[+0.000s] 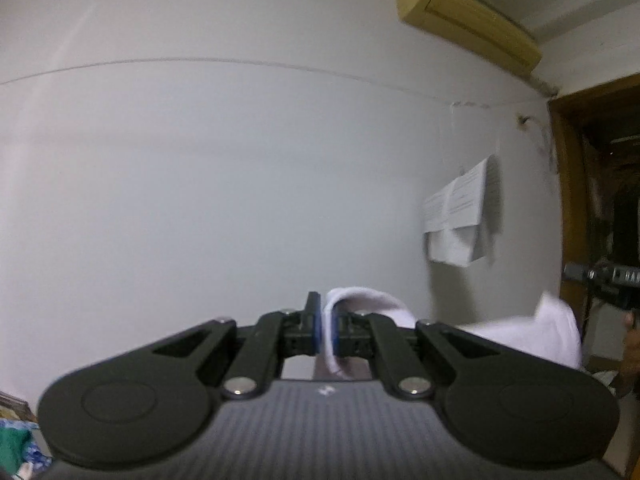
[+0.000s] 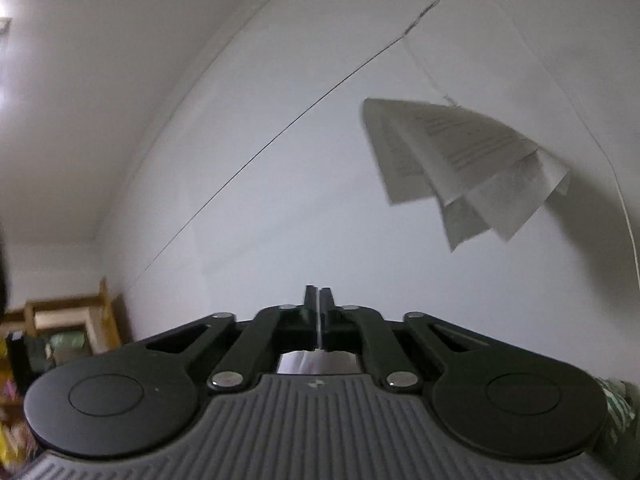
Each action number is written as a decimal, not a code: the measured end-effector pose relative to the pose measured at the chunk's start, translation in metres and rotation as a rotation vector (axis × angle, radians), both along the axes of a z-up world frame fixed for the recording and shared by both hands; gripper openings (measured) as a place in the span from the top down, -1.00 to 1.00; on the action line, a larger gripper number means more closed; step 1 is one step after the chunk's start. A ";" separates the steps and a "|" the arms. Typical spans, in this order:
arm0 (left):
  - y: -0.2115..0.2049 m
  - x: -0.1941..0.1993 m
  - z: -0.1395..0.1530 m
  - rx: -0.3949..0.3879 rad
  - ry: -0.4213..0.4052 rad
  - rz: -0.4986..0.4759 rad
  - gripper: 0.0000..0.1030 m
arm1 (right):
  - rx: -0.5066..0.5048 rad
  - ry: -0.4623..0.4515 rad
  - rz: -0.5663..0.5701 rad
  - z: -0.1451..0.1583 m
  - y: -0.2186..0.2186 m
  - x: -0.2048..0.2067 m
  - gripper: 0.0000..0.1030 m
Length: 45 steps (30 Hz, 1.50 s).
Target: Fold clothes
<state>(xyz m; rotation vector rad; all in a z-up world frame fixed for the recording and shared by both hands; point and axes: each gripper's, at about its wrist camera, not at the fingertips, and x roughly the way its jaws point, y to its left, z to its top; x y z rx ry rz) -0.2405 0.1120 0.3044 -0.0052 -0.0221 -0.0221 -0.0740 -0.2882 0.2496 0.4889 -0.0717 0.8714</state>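
A white garment (image 1: 520, 336) hangs stretched in the air in the left wrist view. My left gripper (image 1: 326, 312) is shut on one bunched edge of it, and the fabric loops over the right finger. The cloth runs right to a second raised bunch beside the right gripper's dark body (image 1: 608, 280) and a hand at the frame edge. In the right wrist view my right gripper (image 2: 320, 300) is shut, with a thin white sliver pinched between its fingers and white cloth (image 2: 316, 362) showing just below them. Both grippers face a plain white wall.
Sheets of paper (image 1: 456, 216) hang pinned on the wall and show in the right wrist view as paper sheets (image 2: 460, 160). A yellowed air conditioner (image 1: 464, 20) sits high up beside a brown door frame (image 1: 576, 200). A wooden shelf (image 2: 68, 320) stands low left.
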 end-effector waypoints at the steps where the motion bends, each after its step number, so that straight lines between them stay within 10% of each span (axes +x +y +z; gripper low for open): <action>1: 0.004 0.012 -0.002 -0.003 0.018 0.005 0.94 | -0.027 0.013 -0.024 -0.003 0.010 0.015 1.00; 8: 0.041 0.168 -0.119 -0.106 0.420 0.022 0.94 | -0.374 0.372 -0.086 -0.102 0.096 0.115 0.73; 11: 0.052 0.210 -0.188 -0.119 0.574 0.078 0.95 | -0.525 0.538 0.050 -0.176 0.120 0.117 0.15; 17: 0.071 0.213 -0.238 -0.136 0.652 0.085 0.95 | -0.922 0.695 0.138 -0.308 0.153 0.067 -0.15; 22: 0.100 0.186 -0.229 -0.146 0.615 0.109 0.95 | -0.998 0.769 0.231 -0.359 0.169 0.035 -0.16; 23: 0.105 0.182 -0.226 -0.147 0.601 0.117 0.95 | -1.004 0.761 0.221 -0.363 0.170 0.030 -0.07; 25: 0.110 0.166 -0.217 -0.162 0.572 0.122 0.95 | -1.012 0.735 0.204 -0.362 0.169 0.024 0.95; 35: 0.122 0.113 -0.170 -0.146 0.453 0.121 0.95 | -0.659 0.573 -0.011 -0.226 0.093 0.053 0.97; 41: 0.128 0.196 -0.166 -0.123 0.449 0.119 0.94 | -0.554 0.440 -0.310 -0.179 0.098 0.152 0.98; 45: 0.128 0.267 -0.199 -0.076 0.579 0.192 0.38 | -0.542 0.457 -0.405 -0.188 0.111 0.204 0.74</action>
